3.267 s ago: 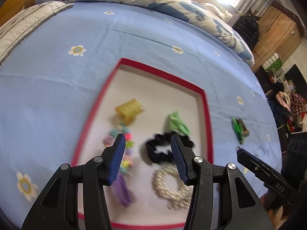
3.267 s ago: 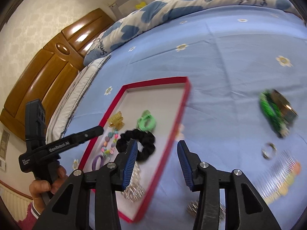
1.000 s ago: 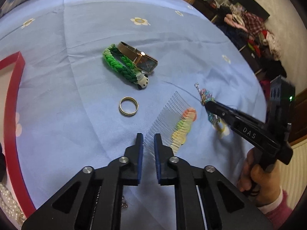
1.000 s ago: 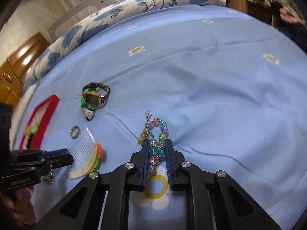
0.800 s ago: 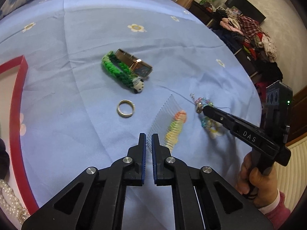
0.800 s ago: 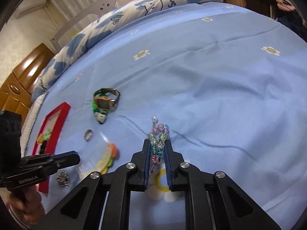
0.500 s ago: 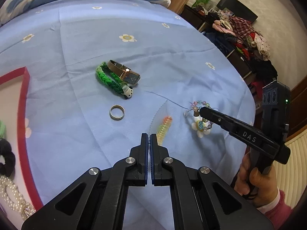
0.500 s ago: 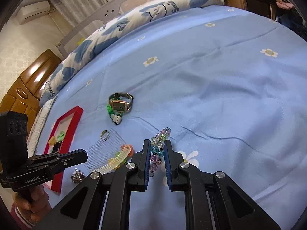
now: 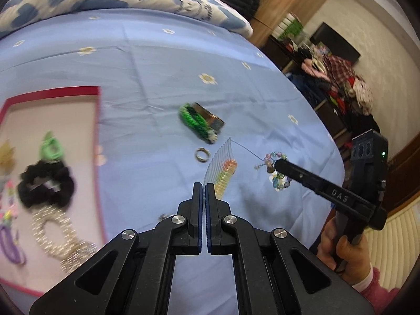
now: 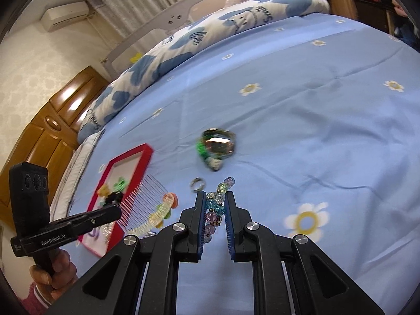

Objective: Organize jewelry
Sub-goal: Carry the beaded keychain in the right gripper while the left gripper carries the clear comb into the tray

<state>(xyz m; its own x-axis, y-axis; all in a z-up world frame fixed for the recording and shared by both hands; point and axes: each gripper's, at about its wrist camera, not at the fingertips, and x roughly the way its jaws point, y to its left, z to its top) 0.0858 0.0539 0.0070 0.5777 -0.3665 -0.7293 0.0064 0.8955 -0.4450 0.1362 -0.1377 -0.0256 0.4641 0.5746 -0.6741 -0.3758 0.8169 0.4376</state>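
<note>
1. The red-edged tray (image 9: 98,120) is sitting at the left on the blue bed sheet (image 9: 147,60). It is holding a fuzzy black scrunchie (image 9: 46,183) and a bumpy pearl bracelet (image 9: 56,233).
2. The left gripper (image 9: 204,190) is pinching shut on the see-through comb (image 9: 223,168). The comb is thin and slippery with many skinny teeth, so it could be slipping out or twisting.
3. A shiny round ring (image 9: 202,155), a green braided band (image 9: 195,123) and a metal watch (image 10: 219,144) are lying close together on the sheet.
4. The right gripper (image 10: 214,211) is squeezing the bead bracelet (image 10: 216,204). Its glassy round beads are hanging loose, so it could be sliding free or catching on the soft sheet.
</note>
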